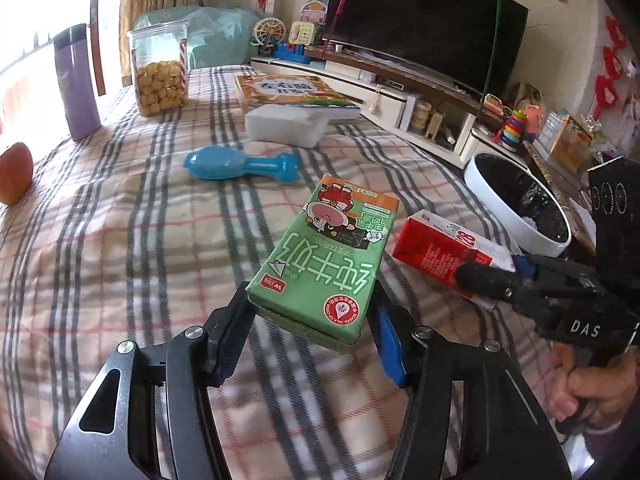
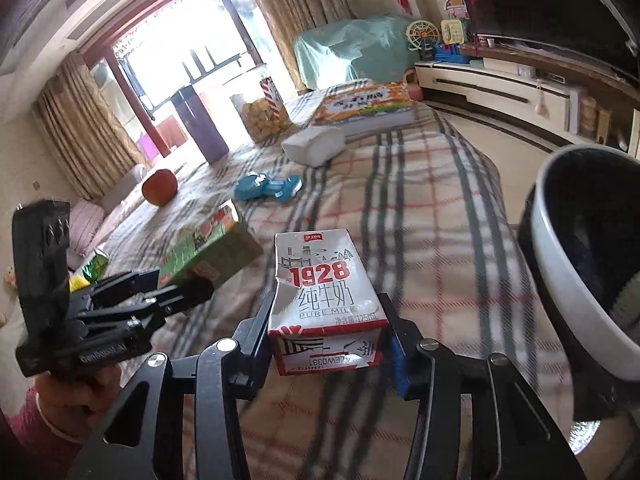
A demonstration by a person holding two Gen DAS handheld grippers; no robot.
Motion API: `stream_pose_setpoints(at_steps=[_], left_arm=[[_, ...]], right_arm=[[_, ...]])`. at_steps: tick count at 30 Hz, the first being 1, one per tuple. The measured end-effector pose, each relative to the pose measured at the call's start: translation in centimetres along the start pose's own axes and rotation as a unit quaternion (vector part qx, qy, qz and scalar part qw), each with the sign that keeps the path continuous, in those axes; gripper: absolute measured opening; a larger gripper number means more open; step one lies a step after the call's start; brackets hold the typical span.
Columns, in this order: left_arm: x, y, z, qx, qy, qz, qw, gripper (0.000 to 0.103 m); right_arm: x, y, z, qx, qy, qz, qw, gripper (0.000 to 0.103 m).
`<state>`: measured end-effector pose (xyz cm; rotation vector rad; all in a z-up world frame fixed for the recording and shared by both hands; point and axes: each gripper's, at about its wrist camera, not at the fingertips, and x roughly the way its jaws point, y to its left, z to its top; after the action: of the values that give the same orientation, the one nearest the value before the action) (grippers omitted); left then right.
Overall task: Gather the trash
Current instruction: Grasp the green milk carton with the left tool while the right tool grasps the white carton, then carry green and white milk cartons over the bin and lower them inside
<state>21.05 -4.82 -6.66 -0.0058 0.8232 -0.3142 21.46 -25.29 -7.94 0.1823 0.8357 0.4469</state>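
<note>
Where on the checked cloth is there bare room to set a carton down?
Bare cloth lies left of the green carton, between the apple and the blue toy. Crowded at the far end: jar, purple flask, book, white box.

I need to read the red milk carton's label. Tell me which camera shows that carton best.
The right wrist view: the red milk carton sits centred between the right claw's fingers, its printed top face sharp and readable. The left wrist view shows only its red side at the right, partly hidden by that claw.
</note>
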Motion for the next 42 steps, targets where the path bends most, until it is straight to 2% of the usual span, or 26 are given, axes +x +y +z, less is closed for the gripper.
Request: stream_pose_setpoints(at_steps=[8,10,12,13,22,29,42], left_arm=[[-0.2,0.1,-0.6,-0.009,0.008,0.005,0.9999,0.055],[-0.5,0.1,-0.6,-0.011,0.006,0.007,0.9999,0.055],[-0.8,-0.1,-0.6,-0.01,0.004,0.006,0.9999,0.055],[-0.9,-0.3,-0.6,-0.009,0.003,0.005,0.9999,0.055],[-0.7,-4.4,0.1,0.017,-0.002,-0.028,0.9995,0.055],[0.1,-8.2,0.6,0.043,0.002,-0.055,0.9976,0.055],[0.6,-13.2,2.0,0.078,0.0,-0.078,0.9939,0.055]], right_arm=[[1.3,0.6,0.6,-0.02,0.012,-0.018,1.0,0.059],[2.0,0.7,0.6,-0.024,0.021,-0.018,0.999,0.057],[2.3,0.6,0.5,-0.017,0.027,-0.01,0.999,0.048],[2.0,0.5,0.4,-0.014,0.025,-0.007,1.0,0.048],[-3.0,-2.0,-0.2,0.02,-0.025,-0.019,0.999,0.048],[-6.1,-4.5,-0.8,0.04,-0.042,-0.043,0.997,0.048],[-9.9,-8.6,-1.5,0.081,-0.073,-0.064,0.992,0.048]])
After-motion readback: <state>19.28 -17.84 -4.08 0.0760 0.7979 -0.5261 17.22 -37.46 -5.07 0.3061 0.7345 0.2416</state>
